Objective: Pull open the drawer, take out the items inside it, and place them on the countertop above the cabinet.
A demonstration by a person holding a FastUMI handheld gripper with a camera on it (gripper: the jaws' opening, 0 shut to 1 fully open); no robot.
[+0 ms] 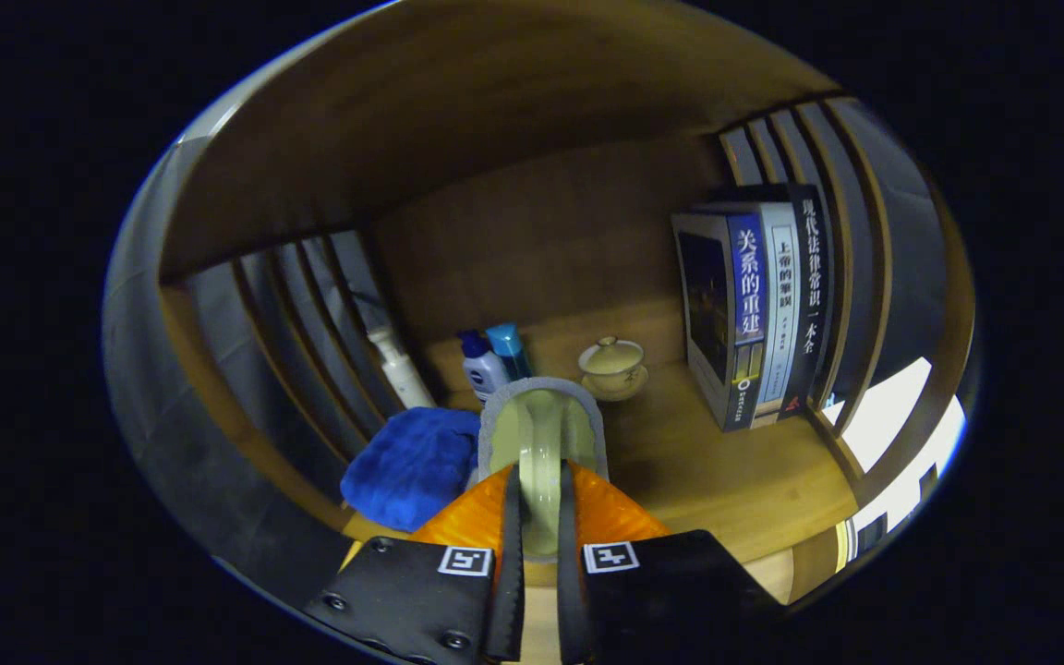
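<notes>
Slipper [539,434], pale green with a grey rim, sits clamped in my gripper [539,517]. Left of it lies a blue cloth [414,466] on the counter [726,471]; beyond it, a lidded cup [612,362].

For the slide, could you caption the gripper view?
Gripper shut on a pale green slipper above the wooden countertop, beside a blue cloth.

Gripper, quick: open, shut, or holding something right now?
Gripper: shut on the pale green grey-edged slipper-shaped item, held above the wooden countertop.
</notes>
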